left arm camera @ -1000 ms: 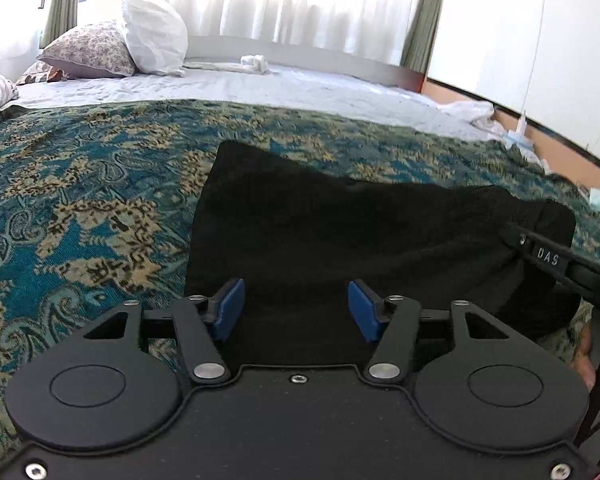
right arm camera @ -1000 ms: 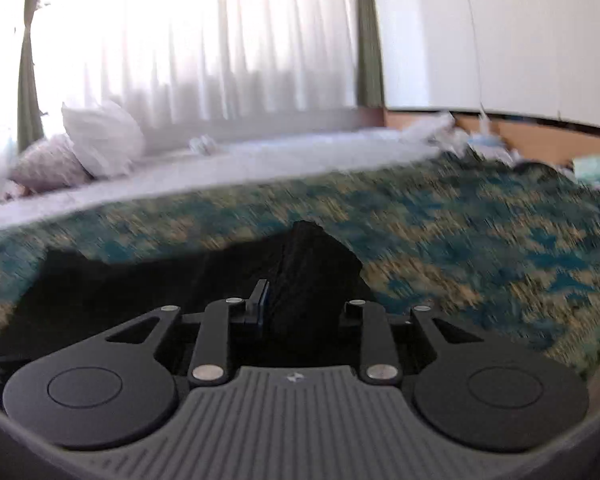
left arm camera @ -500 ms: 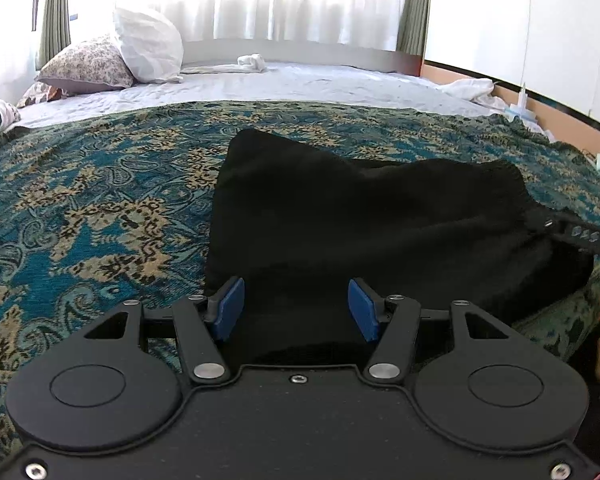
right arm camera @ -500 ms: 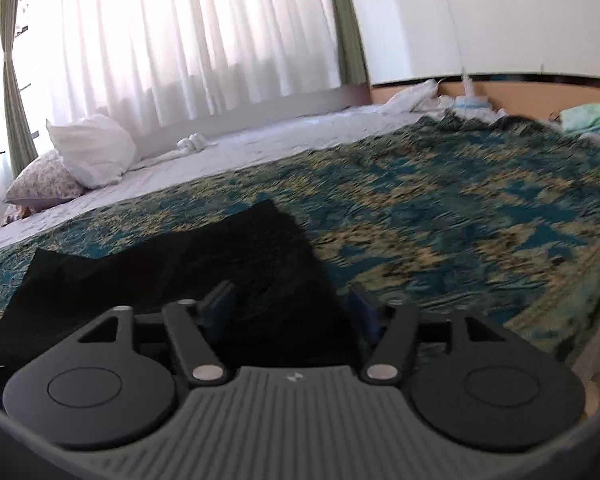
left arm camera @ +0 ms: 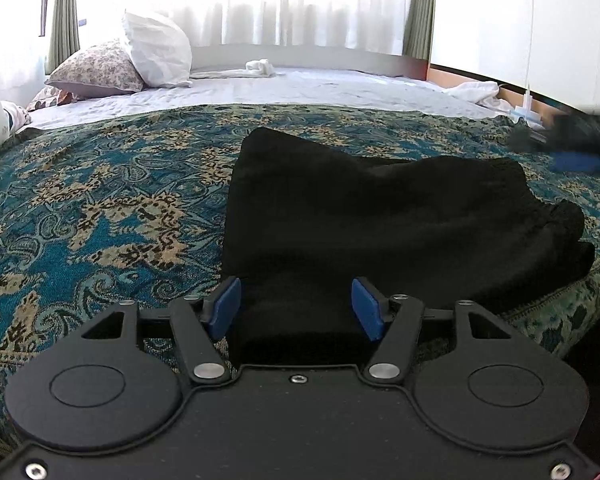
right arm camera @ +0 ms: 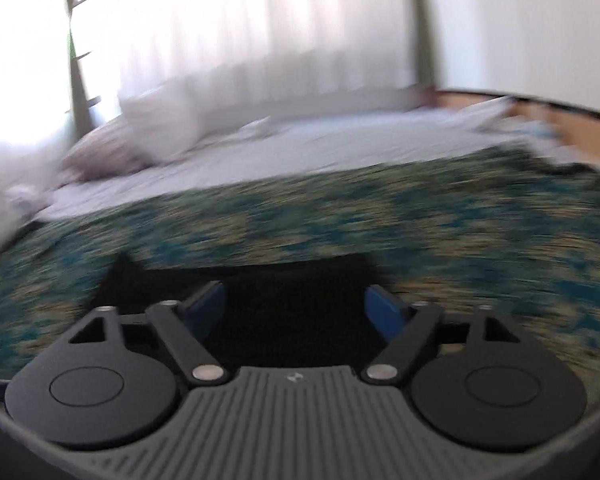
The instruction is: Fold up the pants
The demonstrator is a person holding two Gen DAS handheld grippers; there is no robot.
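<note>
Nearest the lens, the left gripper (left arm camera: 296, 306) hangs low over the near edge of a bed, its blue pads (left arm camera: 227, 307) spread apart with the dark cloth of the black pants (left arm camera: 380, 224) seen in the gap between them; whether the pads touch the fabric cannot be told. Its jaws have just opened a little further. The pants lie folded into a thick, roughly rectangular bundle on a teal and gold patterned bedspread (left arm camera: 100, 208), with the layered edge bunched at the right, close to the side of the bed. Above that right end, the right gripper (left arm camera: 572, 148) shows as a blurred dark shape with a blue pad, clear of the cloth. From its own camera the right gripper (right arm camera: 296, 312) stands with its jaws wide apart and nothing pinched, having just opened from a much narrower gap; the pants (right arm camera: 240, 280) appear below and beyond its blue fingertips (right arm camera: 384, 312), in a picture smeared by motion. Farther back, the bedspread gives way to a pale sheet (left arm camera: 300, 88). A floral pillow (left arm camera: 96, 70) and a white pillow (left arm camera: 158, 54) lean at the left of the headboard, and a small white bundle of cloth (left arm camera: 258, 68) lies beside them. Sheer curtains (left arm camera: 300, 0) glow with daylight behind.
</note>
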